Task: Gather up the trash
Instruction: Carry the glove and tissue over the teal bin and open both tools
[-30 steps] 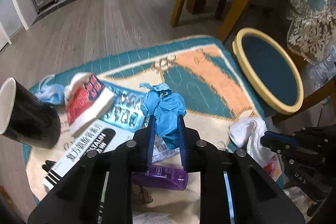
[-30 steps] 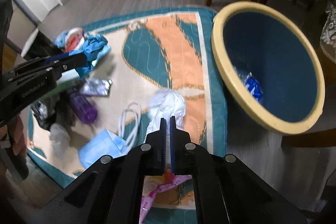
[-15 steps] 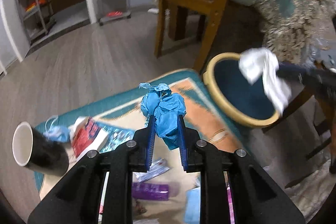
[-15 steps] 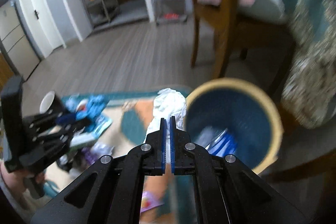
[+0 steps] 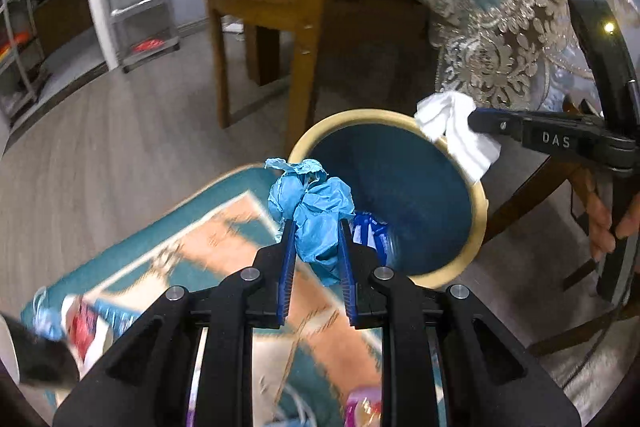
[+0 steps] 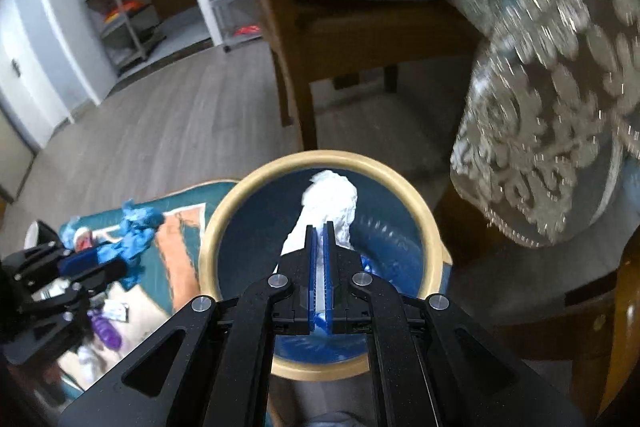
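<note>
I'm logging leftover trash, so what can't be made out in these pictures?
- Rug litter: motion-blurred in the left view, half behind the left gripper; small and behind it in the right view.
- Bin contents: partly covered by the tissue and right gripper.
- Cup: cut off by the left view's edge.

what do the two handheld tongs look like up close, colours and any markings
Both tongs, left and right, are matte black angular linkages with silver pivot screws and ribbed blue finger pads. The right one's side carries white "DAS" lettering. No sleeve or cable is visible.
</note>
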A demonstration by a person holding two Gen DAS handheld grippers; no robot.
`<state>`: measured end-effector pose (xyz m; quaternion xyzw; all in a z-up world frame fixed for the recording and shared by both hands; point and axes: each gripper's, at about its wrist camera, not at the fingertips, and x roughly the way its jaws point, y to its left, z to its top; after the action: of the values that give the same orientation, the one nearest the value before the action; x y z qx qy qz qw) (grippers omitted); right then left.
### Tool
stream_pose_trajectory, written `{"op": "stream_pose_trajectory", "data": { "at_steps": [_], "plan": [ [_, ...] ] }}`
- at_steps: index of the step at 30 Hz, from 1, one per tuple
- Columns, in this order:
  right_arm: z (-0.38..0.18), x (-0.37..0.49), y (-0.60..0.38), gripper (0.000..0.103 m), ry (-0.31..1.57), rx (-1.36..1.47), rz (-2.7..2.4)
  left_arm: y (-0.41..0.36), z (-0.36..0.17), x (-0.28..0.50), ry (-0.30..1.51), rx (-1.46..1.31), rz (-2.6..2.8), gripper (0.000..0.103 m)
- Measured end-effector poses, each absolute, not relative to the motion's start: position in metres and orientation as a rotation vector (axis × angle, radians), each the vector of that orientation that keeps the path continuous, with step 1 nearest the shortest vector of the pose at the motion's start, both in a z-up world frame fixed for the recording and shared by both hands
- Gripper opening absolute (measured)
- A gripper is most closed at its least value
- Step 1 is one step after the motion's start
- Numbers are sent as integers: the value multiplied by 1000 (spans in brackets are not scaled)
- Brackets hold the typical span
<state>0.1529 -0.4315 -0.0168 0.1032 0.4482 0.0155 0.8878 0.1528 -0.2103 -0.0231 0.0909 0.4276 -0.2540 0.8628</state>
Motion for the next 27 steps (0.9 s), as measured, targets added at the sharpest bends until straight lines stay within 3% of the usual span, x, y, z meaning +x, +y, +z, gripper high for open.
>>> {"op": "stream_pose_trajectory", "data": {
  "at_steps": [6, 8, 9, 11, 13, 16, 21, 27],
  "plan": [
    [-15, 150, -433, 4, 917, 218, 27, -243, -32, 173, 908, 206, -565, 20],
    [-14, 149, -431, 5, 910, 214, 26, -254, -36, 176, 918, 223, -579, 27],
    [-14, 149, -429, 10, 909, 208, 24, -258, -36, 176, 918, 229, -581, 33],
    [-9, 146, -428, 26, 908, 209, 19, -261, -34, 175, 895, 230, -562, 71],
    [-8, 147, -428, 53, 910, 220, 16, -258, -29, 172, 869, 207, -555, 76],
    [-2, 147, -430, 79, 893, 252, 3, -248, -23, 167, 866, 199, -520, 79],
    [9, 143, -426, 93, 852, 290, 7, -219, -4, 147, 837, 200, -468, 89],
    [34, 130, -401, 95, 793, 280, 18, -167, 29, 119, 795, 171, -376, 95]
  ]
}}
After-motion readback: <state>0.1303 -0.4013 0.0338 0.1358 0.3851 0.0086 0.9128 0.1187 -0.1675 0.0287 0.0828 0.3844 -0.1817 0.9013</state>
